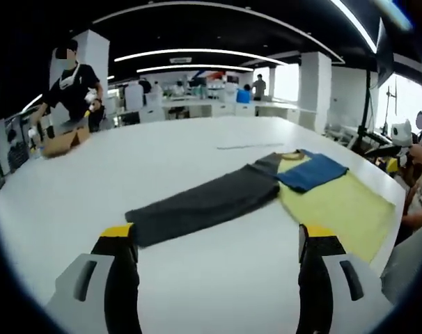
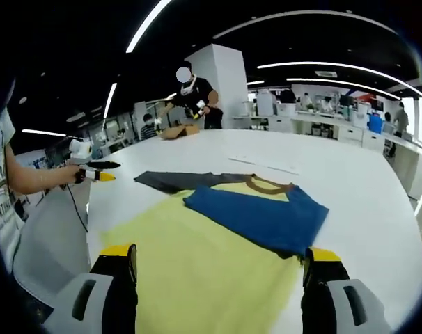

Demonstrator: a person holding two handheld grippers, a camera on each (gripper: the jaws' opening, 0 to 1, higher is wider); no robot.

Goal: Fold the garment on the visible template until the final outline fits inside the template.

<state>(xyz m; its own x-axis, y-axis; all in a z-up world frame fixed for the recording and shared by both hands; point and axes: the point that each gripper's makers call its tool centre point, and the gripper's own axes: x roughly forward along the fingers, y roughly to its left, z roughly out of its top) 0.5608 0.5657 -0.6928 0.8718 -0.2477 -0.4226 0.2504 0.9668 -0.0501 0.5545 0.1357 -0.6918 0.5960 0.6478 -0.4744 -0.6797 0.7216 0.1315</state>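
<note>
Garment (image 2: 256, 216), soft blue-and-grey cloth, part-folded on flat yellow template (image 2: 197, 271), both grippers' fingers released, holding nothing.

Garment (image 2: 256, 216): blue body, grey sleeves, brown neckband. Lies flat on white surface (image 1: 197, 153), partly over yellow template (image 2: 197, 271). Blue body folded into compact patch on template's far part. One long grey sleeve (image 1: 204, 202) stretched straight out past template edge onto bare surface. Template flat, rectangular, near surface edge.
</note>
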